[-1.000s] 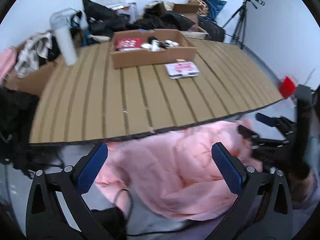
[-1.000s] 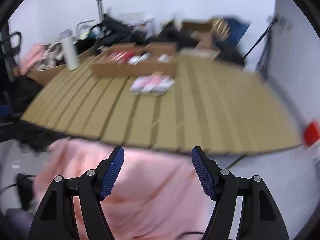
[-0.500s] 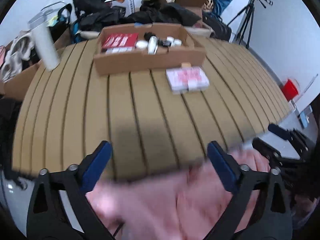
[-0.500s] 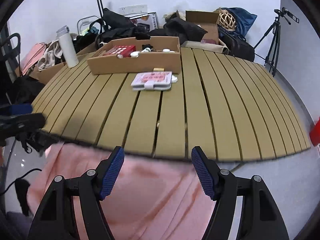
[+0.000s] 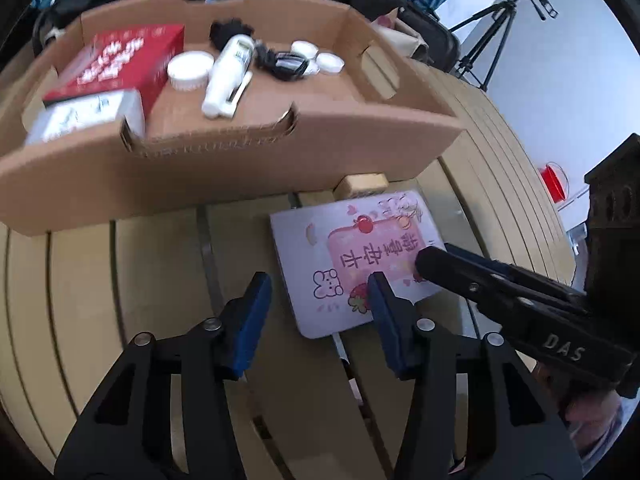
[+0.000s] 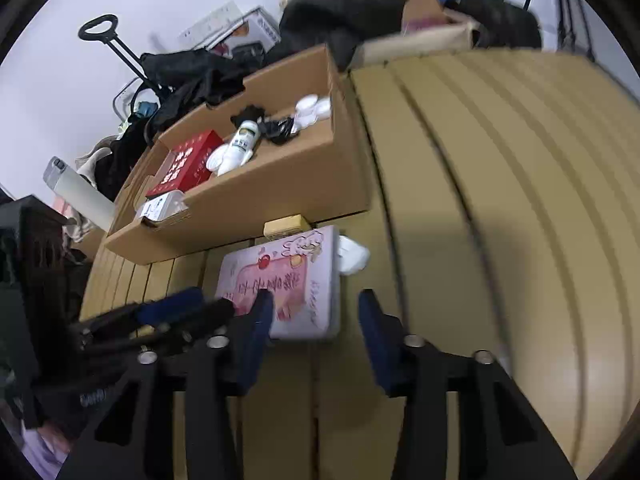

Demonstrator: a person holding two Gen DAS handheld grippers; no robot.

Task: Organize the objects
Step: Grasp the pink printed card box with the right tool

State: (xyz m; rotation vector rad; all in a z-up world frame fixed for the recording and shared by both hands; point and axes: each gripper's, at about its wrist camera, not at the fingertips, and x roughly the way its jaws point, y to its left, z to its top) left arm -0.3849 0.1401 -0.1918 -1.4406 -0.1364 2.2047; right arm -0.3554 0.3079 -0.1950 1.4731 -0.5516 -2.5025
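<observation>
Both tools, left (image 5: 318,312) and right (image 6: 314,322), now reach the pink box (image 5: 356,260), jaws apart, gripping nothing.

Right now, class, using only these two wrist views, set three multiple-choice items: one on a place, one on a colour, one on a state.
1. Where does the pink notebook lie?
A. inside the cardboard box
B. on the table in front of the box
C. on the floor

2. What colour is the large flat box inside the cardboard box?
A. red
B. green
C. yellow

3. How is the left gripper?
A. shut on the notebook
B. open
C. out of view

Answers: 1 B, it rests on the slats; 2 A, red lid shows; 3 B, pads stand apart.
</observation>
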